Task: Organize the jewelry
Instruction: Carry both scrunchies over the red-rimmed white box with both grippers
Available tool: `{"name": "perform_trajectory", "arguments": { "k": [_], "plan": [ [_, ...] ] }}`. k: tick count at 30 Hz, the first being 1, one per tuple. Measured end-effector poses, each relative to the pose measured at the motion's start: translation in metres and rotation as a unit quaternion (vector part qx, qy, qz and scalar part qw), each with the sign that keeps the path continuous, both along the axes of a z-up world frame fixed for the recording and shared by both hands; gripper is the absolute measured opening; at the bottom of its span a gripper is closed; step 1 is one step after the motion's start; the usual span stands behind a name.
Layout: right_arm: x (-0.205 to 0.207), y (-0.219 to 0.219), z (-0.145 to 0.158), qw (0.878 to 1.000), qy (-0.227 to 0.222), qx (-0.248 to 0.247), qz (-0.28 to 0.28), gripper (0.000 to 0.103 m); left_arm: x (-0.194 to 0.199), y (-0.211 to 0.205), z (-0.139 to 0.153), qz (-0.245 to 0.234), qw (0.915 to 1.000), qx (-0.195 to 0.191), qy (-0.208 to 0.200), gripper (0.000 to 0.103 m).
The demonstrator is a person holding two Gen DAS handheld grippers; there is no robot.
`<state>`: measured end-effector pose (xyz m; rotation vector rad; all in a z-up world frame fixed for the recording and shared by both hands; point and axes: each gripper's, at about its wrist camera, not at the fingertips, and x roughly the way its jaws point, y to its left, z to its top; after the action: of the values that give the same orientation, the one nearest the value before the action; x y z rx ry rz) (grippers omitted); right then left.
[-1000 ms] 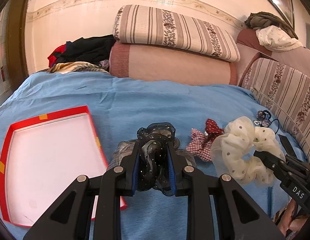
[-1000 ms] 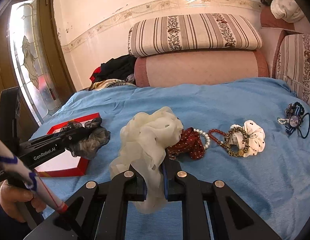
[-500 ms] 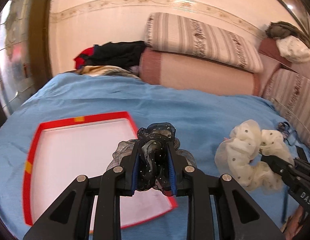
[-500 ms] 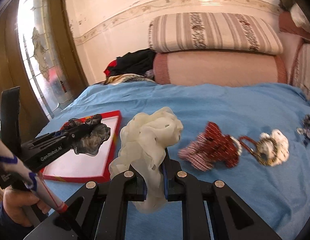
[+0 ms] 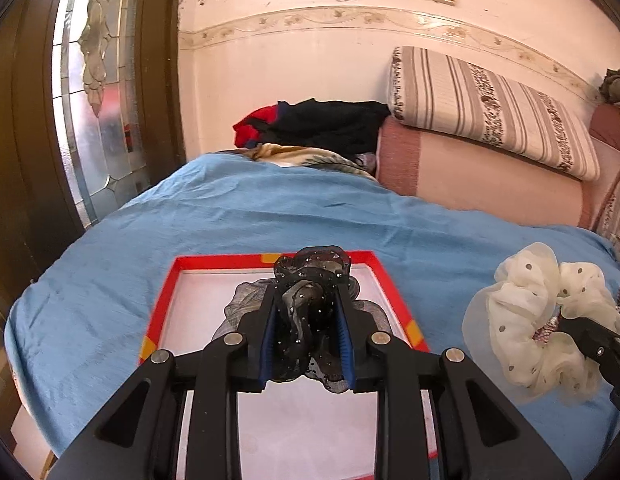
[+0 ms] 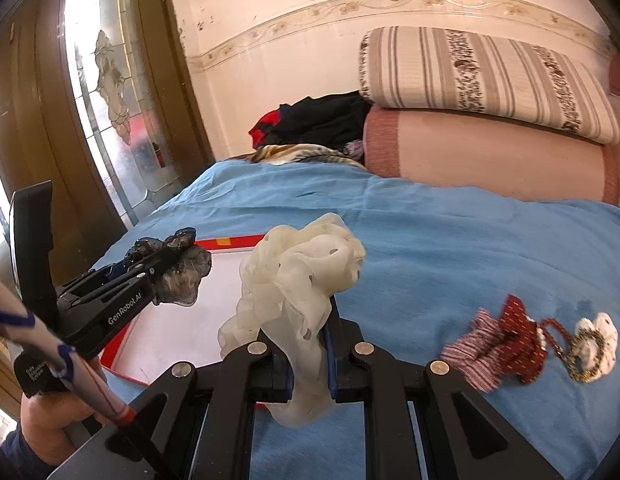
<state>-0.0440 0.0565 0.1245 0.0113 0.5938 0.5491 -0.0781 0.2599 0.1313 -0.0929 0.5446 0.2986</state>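
From the left wrist view, the left gripper (image 5: 305,344) has its jaws clamped on a black sheer scrunchie (image 5: 310,308) studded with small beads, and it hangs over the red-rimmed tray (image 5: 161,300) that lies near the bed's (image 5: 229,216) near left corner. The tray's white floor shows on every side of the scrunchie, so the drop point looks well inside the rim. At the right edge of this view the cream dotted scrunchie (image 5: 526,320) is carried in the right gripper, well apart from the tray.

From the right wrist view, the right gripper (image 6: 310,356) has its jaws pinched tight on that cream dotted scrunchie (image 6: 297,280), a fold of fabric drooping below them. The left gripper (image 6: 149,268) sits to the left, above the tray's (image 6: 237,242) far half. A red bow (image 6: 506,344), a beaded chain and a small white scrunchie (image 6: 594,344) lie together on the bed towards its right side; they are blurred, so the chain's kind is only a guess.

The step in hand appears to be setting both scrunchies into the tray. To do it well, lower the black one close to the tray floor before parting the jaws, keep it towards one side so room is left, and bring the cream one in beside it, clear of the left gripper.
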Motion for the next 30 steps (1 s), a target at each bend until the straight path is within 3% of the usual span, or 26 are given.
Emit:
{"name": "perform_trajectory", "arguments": {
  "k": [20,30],
  "plan": [
    [0.048,0.083,0.001,0.998,0.033,0.001,0.052,0.013,0.041,0.08,-0.017,0.07,0.9965,-0.022,0.039,0.025],
    [0.086,0.121,-0.015,0.997,0.062,-0.006,0.056,0.013,0.068,0.115,-0.031,0.1,0.9926,-0.027,0.063,0.025]
  ]
}}
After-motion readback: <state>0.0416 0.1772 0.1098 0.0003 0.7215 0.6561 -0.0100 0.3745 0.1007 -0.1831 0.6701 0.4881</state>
